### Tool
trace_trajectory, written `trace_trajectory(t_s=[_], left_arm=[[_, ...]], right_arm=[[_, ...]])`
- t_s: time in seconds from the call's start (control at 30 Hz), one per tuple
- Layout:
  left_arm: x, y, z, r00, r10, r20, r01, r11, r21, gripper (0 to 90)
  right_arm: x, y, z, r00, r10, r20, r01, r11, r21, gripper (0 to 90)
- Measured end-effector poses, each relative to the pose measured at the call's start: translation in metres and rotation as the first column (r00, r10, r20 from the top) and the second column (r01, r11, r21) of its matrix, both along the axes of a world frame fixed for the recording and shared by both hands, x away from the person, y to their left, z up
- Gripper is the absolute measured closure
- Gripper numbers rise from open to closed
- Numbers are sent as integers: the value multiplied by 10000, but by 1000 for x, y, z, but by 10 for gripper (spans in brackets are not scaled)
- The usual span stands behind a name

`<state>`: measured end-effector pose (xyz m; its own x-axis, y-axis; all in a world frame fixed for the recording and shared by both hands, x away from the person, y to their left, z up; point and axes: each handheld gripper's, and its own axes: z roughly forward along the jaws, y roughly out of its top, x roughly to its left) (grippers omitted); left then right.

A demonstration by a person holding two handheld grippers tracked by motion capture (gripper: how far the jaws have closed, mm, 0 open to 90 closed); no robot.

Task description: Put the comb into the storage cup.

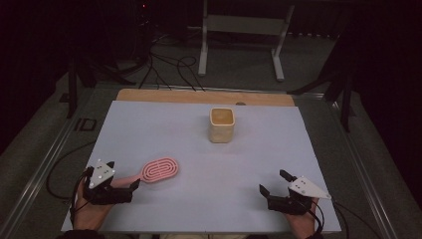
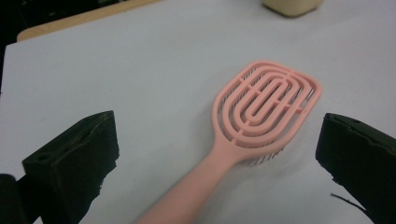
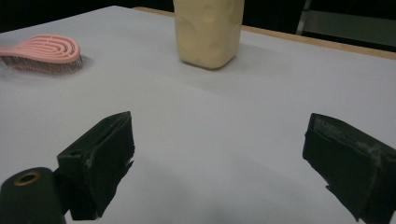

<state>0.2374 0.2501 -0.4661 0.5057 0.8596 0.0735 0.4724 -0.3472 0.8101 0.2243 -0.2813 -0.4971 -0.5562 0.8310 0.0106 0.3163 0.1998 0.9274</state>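
Note:
A pink hairbrush (image 1: 160, 170) lies bristles down on the white sheet (image 1: 214, 169), with its handle pointing at the near left corner. My left gripper (image 1: 123, 174) is open, one jaw on each side of the handle, touching nothing. In the left gripper view the brush (image 2: 266, 105) lies between the wide-apart jaws of the left gripper (image 2: 218, 128). A cream cup (image 1: 221, 124) stands upright at mid-table toward the back. My right gripper (image 1: 273, 181) rests open near the front right with nothing between its jaws; its own view has the cup (image 3: 209, 30) ahead and the brush (image 3: 44, 51) far left.
The white sheet covers most of a wooden tabletop (image 1: 199, 96), bare along the far edge. Metal rails (image 1: 45, 164) run along both sides of the table. Beyond it on the floor are cables (image 1: 169, 67) and a white stand (image 1: 239, 40).

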Motion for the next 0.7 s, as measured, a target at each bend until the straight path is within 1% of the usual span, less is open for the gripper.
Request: trace_trajectory(t_s=[0.03, 0.1, 0.23, 0.37, 0.4, 0.43, 0.47, 0.5, 0.53, 0.7], left_arm=[[2, 0, 1, 10000, -52, -66, 53, 9999, 128, 0], [5, 0, 3, 9997, -159, -210, 164, 9996, 245, 0], [12, -1, 5, 9972, -430, -608, 464, 9973, 560, 0], [19, -6, 4, 9917, -715, -1065, 827, 9909, 1058, 0], [20, -8, 4, 9900, -790, -1171, 926, 9890, 1152, 0], [20, -8, 4, 9900, -790, -1171, 926, 9890, 1152, 0], [24, -10, 3, 9858, -963, -1379, 1160, 9828, 1433, 0], [24, -10, 3, 9858, -963, -1379, 1160, 9828, 1433, 0], [26, -13, 3, 9832, -1024, -1513, 1269, 9785, 1625, 0], [35, -18, 4, 9760, -1162, -1842, 1542, 9659, 2079, 0]], right_arm=[[0, 0, 0, 10000, -15, -7, 15, 10000, 2, 88], [0, 0, 0, 10000, -18, -15, 18, 10000, 1, 88], [0, 0, 0, 10000, -38, -22, 38, 10000, 21, 88], [0, 0, 0, 10000, -34, -37, 34, 10000, 10, 88], [0, 0, 0, 10000, -36, -38, 36, 10000, 7, 88], [0, 0, 0, 10000, -36, -38, 36, 10000, 7, 88], [0, 0, 0, 10000, -34, -43, 34, 10000, 27, 88], [0, 0, 0, 10000, -34, -43, 34, 10000, 27, 88], [0, 0, 0, 10000, -36, -32, 36, 10000, 26, 88], [0, -1, 0, 10000, -39, -59, 40, 10000, 42, 88]])
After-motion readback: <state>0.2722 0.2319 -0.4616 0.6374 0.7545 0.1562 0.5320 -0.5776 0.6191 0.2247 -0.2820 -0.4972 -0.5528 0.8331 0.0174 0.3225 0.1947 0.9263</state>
